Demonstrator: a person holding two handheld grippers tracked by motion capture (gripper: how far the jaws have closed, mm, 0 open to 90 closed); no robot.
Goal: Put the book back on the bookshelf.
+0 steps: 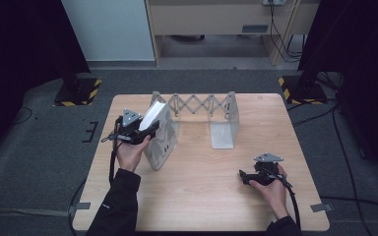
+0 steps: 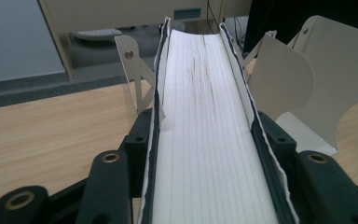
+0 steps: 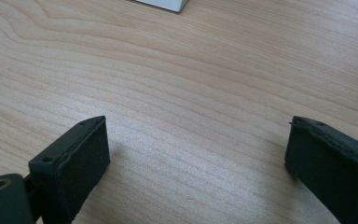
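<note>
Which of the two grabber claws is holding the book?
The left gripper: its jaws are clamped on the white book by the metal rack. The right gripper hangs open over bare table.

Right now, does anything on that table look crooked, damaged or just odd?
Mostly the book clamped in the left gripper: it leans tilted against the left end plate of the expandable book rack, not standing between the plates. Dark smudges mark its page edges. The right gripper rests open on the table.
</note>
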